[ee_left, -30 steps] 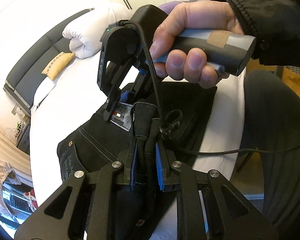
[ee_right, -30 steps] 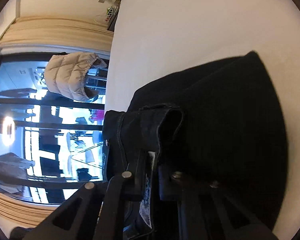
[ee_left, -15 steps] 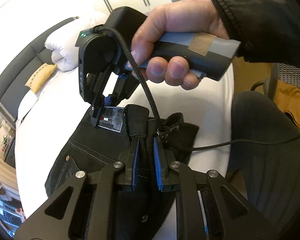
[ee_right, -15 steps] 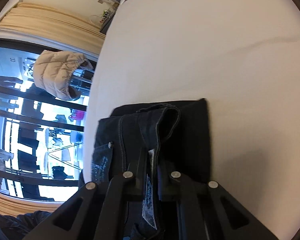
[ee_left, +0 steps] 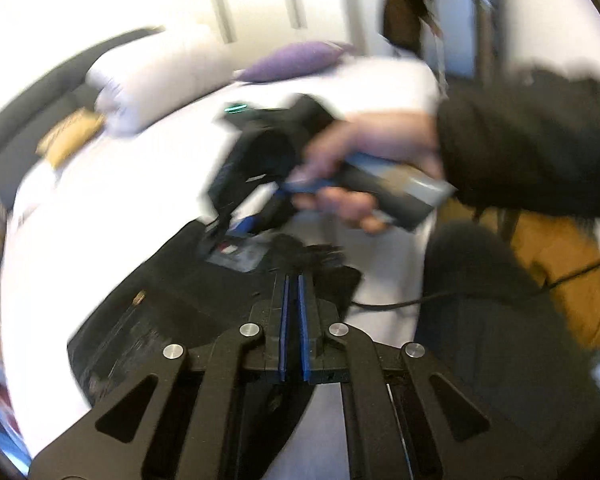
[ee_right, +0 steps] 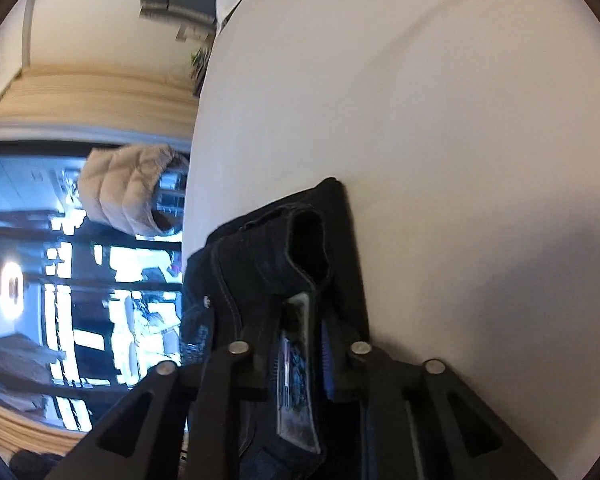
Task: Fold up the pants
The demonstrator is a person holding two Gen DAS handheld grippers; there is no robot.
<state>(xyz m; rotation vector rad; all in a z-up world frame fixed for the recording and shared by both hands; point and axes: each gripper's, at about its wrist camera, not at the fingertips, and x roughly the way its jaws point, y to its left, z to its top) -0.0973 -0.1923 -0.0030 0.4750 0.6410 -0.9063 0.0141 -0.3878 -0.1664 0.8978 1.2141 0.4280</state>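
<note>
On the white bed (ee_right: 440, 120), left gripper (ee_left: 293, 288) now empty, pads together, off the pants (ee_left: 172, 312); right gripper (ee_right: 302, 344) jaws opening, waistband between them; fold looks placed.

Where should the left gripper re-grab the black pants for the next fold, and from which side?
Probably the raised waistband fold of the black pants, just ahead of the shut, empty left gripper. It stands proud of the white bed, so come in along the bed from the near edge, jaws straddling it.

Both wrist views look steeply down, close over the white bed (ee_right: 440, 120), sharing the black pants (ee_left: 172, 300) there.
</note>
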